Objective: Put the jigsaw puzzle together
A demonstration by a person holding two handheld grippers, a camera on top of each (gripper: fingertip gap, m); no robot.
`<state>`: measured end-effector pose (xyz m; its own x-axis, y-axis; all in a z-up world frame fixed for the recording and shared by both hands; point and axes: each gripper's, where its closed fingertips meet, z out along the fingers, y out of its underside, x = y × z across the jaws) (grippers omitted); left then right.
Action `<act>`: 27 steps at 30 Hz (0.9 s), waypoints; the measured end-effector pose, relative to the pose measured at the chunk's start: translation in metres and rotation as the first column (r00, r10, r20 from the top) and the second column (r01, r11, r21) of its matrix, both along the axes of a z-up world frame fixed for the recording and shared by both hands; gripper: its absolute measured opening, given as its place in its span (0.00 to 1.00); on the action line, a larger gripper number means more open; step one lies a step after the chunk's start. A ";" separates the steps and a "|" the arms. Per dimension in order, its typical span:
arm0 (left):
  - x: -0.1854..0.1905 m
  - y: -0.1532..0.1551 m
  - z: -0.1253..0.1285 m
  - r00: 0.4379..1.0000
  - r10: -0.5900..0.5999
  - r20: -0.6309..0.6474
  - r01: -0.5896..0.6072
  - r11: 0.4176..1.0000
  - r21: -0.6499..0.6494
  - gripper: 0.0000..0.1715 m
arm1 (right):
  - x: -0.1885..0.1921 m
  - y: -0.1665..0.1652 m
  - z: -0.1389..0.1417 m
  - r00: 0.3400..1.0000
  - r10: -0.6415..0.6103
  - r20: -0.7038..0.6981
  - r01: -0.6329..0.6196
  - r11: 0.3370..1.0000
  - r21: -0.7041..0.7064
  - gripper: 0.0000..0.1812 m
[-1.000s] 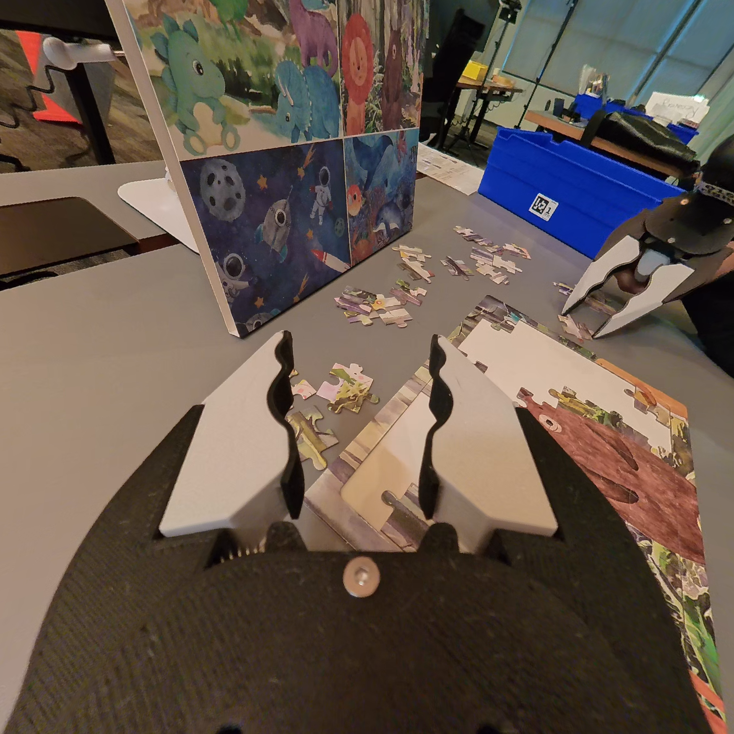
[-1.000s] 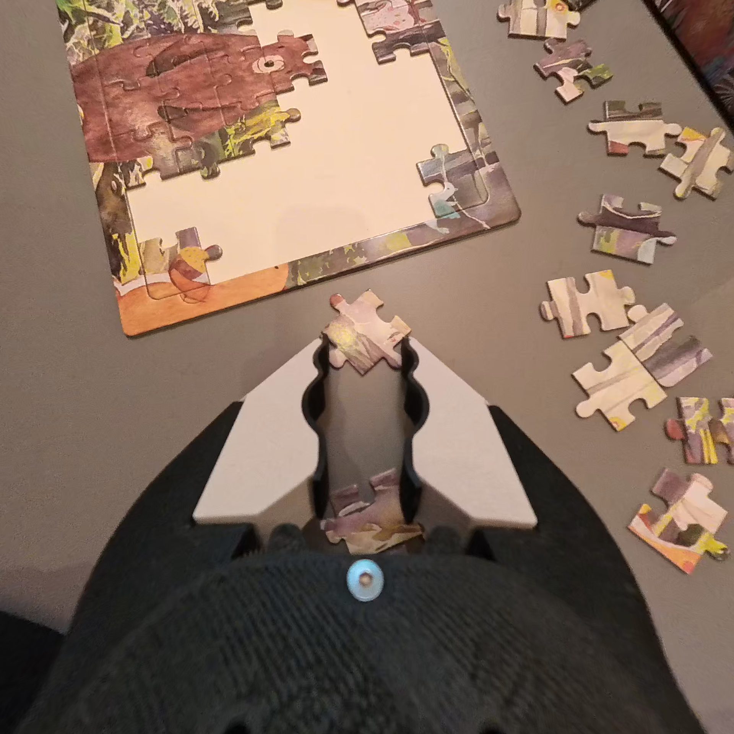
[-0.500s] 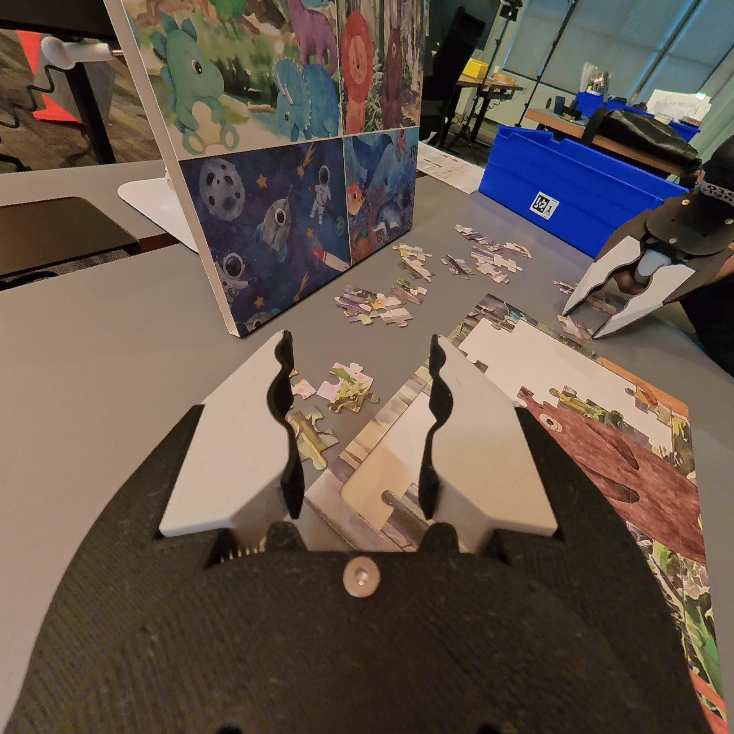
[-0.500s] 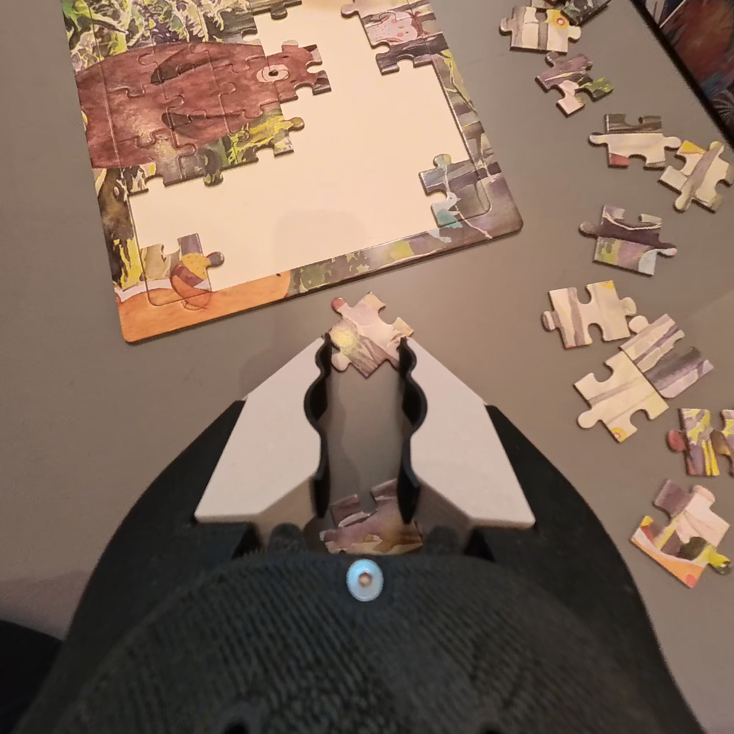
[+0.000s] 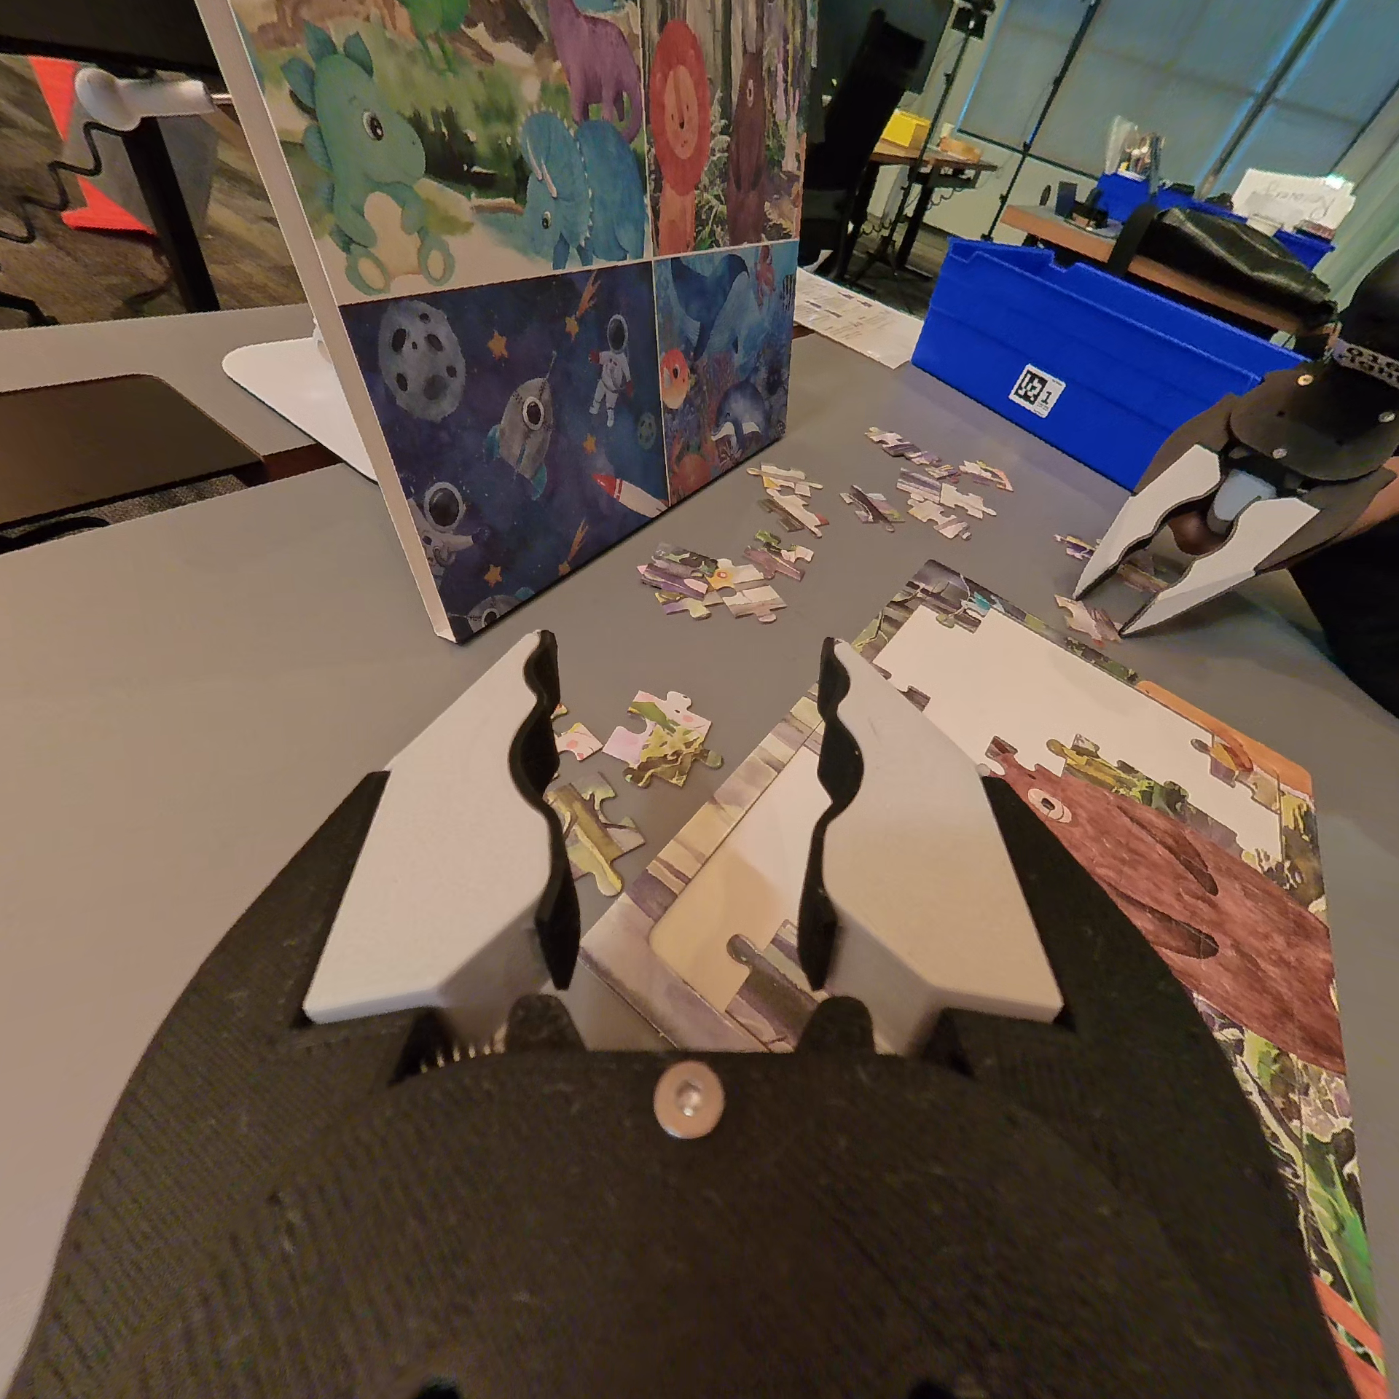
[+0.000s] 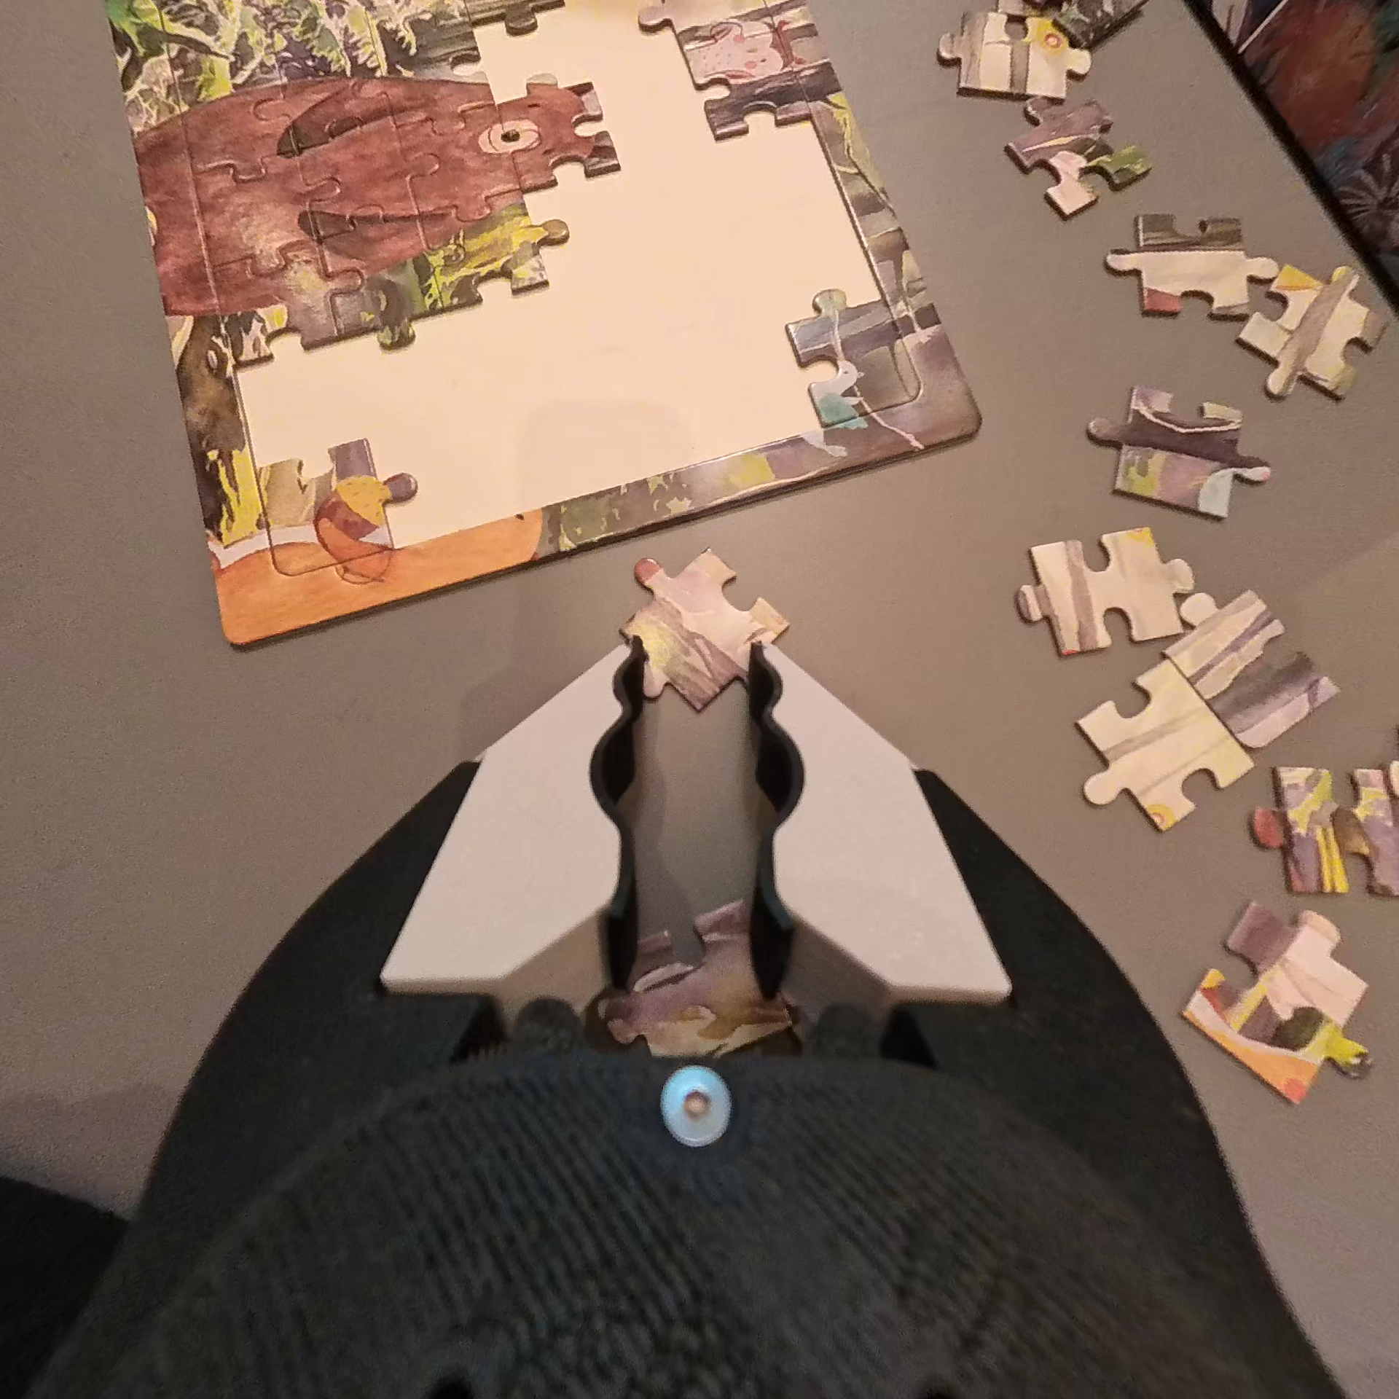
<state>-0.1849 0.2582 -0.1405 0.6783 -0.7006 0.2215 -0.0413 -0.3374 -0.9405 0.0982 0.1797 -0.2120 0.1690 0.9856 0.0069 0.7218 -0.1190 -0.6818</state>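
The puzzle tray (image 6: 606, 363) lies on the grey table, with a brown bear section joined at its left and a cream bare middle. My right gripper (image 6: 695, 655) is shut on a purple-and-cream puzzle piece (image 6: 704, 628), just short of the tray's near edge. In the left wrist view, the right gripper (image 5: 1101, 615) has its tips low at the tray's far corner. My left gripper (image 5: 685, 658) is open and empty over the tray's (image 5: 984, 681) near-left corner. Several loose pieces (image 6: 1105, 598) lie right of the tray.
A standing picture board (image 5: 568, 378) rises at the left behind more loose pieces (image 5: 711, 587). A blue bin (image 5: 1098, 363) sits at the table's far right. One loose piece (image 6: 696, 1007) lies under my right gripper's base. The grippers' ends are close to 30 centimetres from one another.
The right wrist view has shifted slightly over the table, with the piece still held between the tips. The left gripper has not moved.
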 end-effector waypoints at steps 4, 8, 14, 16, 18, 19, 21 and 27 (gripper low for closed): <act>0.000 0.000 0.000 1.000 0.000 0.000 0.000 1.000 0.000 0.39 | 0.001 0.001 0.000 1.000 -0.004 0.000 0.004 1.000 -0.004 0.14; 0.000 0.000 0.000 1.000 0.000 -0.001 0.000 1.000 0.001 0.39 | 0.002 0.000 0.002 1.000 0.007 -0.002 -0.007 1.000 -0.006 0.02; 0.000 0.000 0.000 1.000 0.000 -0.001 0.000 1.000 0.001 0.39 | 0.004 0.001 0.002 1.000 0.007 0.009 -0.007 1.000 0.009 0.07; 0.000 0.000 0.000 1.000 0.000 -0.001 0.000 1.000 0.000 0.39 | 0.004 0.003 0.002 1.000 -0.002 0.012 0.001 1.000 0.014 0.10; 0.000 0.000 0.000 1.000 0.000 -0.001 0.000 1.000 0.001 0.40 | 0.005 0.005 0.002 1.000 -0.017 0.014 0.017 1.000 0.017 0.18; 0.000 0.000 0.000 1.000 0.000 -0.001 0.000 1.000 0.000 0.40 | 0.005 0.007 0.001 0.999 -0.031 0.013 0.031 0.999 0.017 0.21; 0.000 0.000 0.000 1.000 0.000 -0.001 0.000 1.000 0.000 0.40 | 0.007 0.011 0.001 0.999 -0.053 0.011 0.053 0.999 0.013 0.24; 0.000 0.000 0.000 1.000 0.000 -0.001 0.000 1.000 0.000 0.39 | 0.012 0.021 0.002 0.994 -0.105 0.022 0.104 0.994 0.041 0.24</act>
<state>-0.1848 0.2583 -0.1406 0.6784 -0.7008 0.2205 -0.0425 -0.3370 -0.9406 0.1104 0.2008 -0.2103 0.2706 0.9614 0.0505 0.7229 -0.1682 -0.6702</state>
